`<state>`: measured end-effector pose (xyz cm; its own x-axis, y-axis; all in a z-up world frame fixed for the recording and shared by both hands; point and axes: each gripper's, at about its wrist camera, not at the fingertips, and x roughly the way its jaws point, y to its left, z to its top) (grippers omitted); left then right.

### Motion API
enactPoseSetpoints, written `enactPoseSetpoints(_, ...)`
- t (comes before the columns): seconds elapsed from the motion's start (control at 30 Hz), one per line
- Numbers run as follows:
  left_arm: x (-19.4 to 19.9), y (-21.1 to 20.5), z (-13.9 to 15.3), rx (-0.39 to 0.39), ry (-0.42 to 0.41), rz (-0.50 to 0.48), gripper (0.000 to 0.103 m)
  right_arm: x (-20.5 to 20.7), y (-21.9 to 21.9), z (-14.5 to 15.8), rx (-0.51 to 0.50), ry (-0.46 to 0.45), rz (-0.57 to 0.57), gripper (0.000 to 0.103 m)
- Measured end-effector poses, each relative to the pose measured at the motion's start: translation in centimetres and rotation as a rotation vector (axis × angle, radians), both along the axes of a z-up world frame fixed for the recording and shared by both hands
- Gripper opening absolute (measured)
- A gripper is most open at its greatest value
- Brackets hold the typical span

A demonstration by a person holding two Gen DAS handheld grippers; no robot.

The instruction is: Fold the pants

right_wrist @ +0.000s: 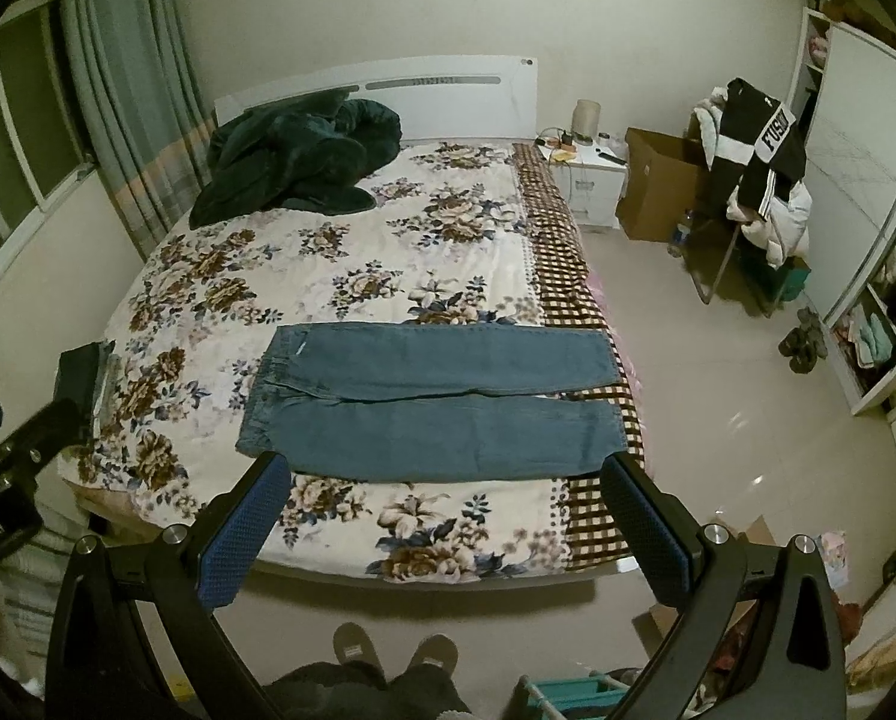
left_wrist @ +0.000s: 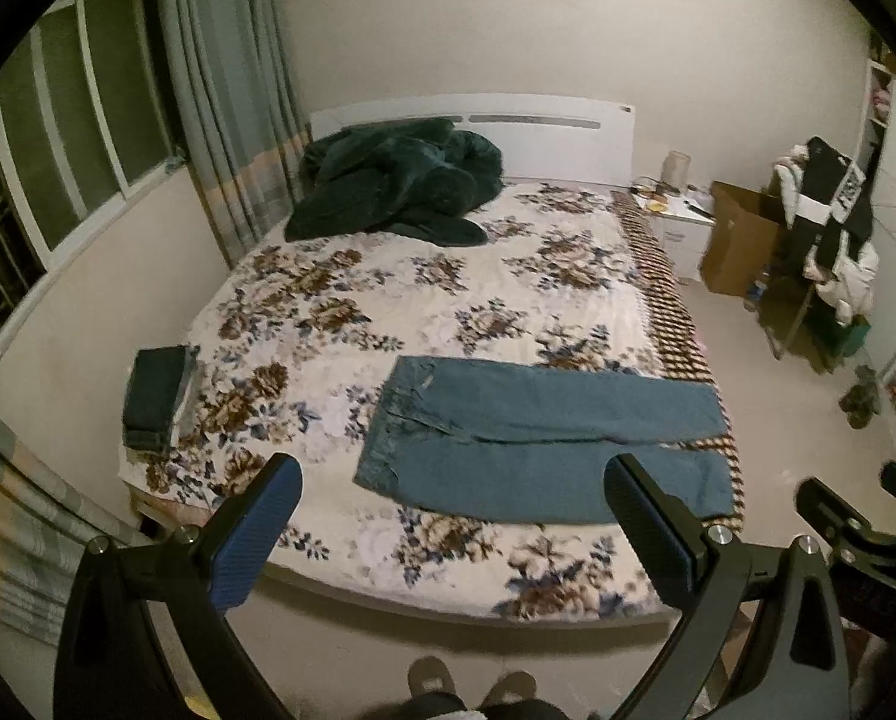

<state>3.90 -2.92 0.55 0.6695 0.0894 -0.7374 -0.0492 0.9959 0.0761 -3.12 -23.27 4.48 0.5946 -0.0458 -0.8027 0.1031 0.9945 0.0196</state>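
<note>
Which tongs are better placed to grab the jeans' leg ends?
Probably the right tongs. They hang open off the bed's foot nearer the jeans' leg ends, at the checkered edge. The left tongs, also open, sit nearer the waistband.

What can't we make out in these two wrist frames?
- Folded stack at the bed's left edge: right wrist view, partly behind the left hand-held gripper; item count unclear in either view.
- Jeans: near hem corner hidden by a finger of the right hand-held gripper. Front or back up: too blurred.
- Nightstand clutter: too small.
- Person: only slippers show, cut by the bottom edge.
</note>
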Motion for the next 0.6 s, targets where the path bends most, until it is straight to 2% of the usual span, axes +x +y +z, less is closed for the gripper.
enactPoseSetpoints(0.07, 1.9, -0.3, -0.9, 0.020, -0.010, 0.018, 0.103, 1.6, -1.0, -1.1, -0.002, 0.001, -0.005, 0.103)
enactPoseSetpoints(0.23, 7.7, -0.1, -4.7, 0.041, 0.030, 0.045, 0.103, 7.9, -3.1, -4.1, -0.011, 0.016, -0.053, 0.103)
enactPoseSetpoints(0.4, 16.6, 0.2, -10.6, 0.053, 0.119, 0.072, 0.103, 16.3, -5.0, -8.4, -0.014, 0.046, -0.120, 0.103)
enactPoseSetpoints(0.6, 27.1, 1.1, -18.3, 0.029, 0.239, 0.099, 0.103, 29.7, -7.7, -17.9, 0.028, 0.166, -0.250, 0.103)
